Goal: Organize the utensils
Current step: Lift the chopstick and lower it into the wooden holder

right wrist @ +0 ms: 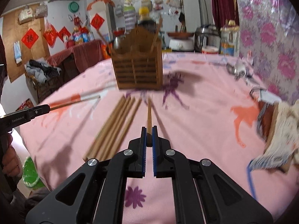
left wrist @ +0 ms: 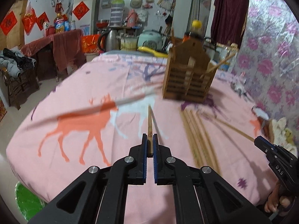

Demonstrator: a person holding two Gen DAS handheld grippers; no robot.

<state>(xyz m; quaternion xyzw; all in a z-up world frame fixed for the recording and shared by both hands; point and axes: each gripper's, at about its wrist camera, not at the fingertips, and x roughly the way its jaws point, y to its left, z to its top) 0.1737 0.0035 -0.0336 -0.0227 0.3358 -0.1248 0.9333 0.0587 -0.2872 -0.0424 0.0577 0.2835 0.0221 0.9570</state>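
My left gripper (left wrist: 149, 137) is shut on a wooden chopstick (left wrist: 149, 120) that points ahead above the pink tablecloth. My right gripper (right wrist: 149, 129) is shut on another wooden chopstick (right wrist: 149, 114), also pointing ahead. A wooden slatted utensil holder (left wrist: 188, 76) stands on the table beyond both grippers; in the right wrist view the holder (right wrist: 138, 71) has a few chopsticks leaning in it. Several loose chopsticks (right wrist: 114, 127) lie in a row on the cloth left of my right gripper, and they show right of my left gripper (left wrist: 200, 134). Each gripper shows in the other's view: right (left wrist: 259, 141), left (right wrist: 45, 109).
The table has a pink cloth with deer print (left wrist: 80, 127). A cloth-covered bundle (right wrist: 276, 130) lies at the right edge near the floral wall. Small metal items (right wrist: 239, 70) sit at the far right. Cookers and bottles (right wrist: 207, 37) stand behind the table. A green bin (right wrist: 30, 171) is on the floor at left.
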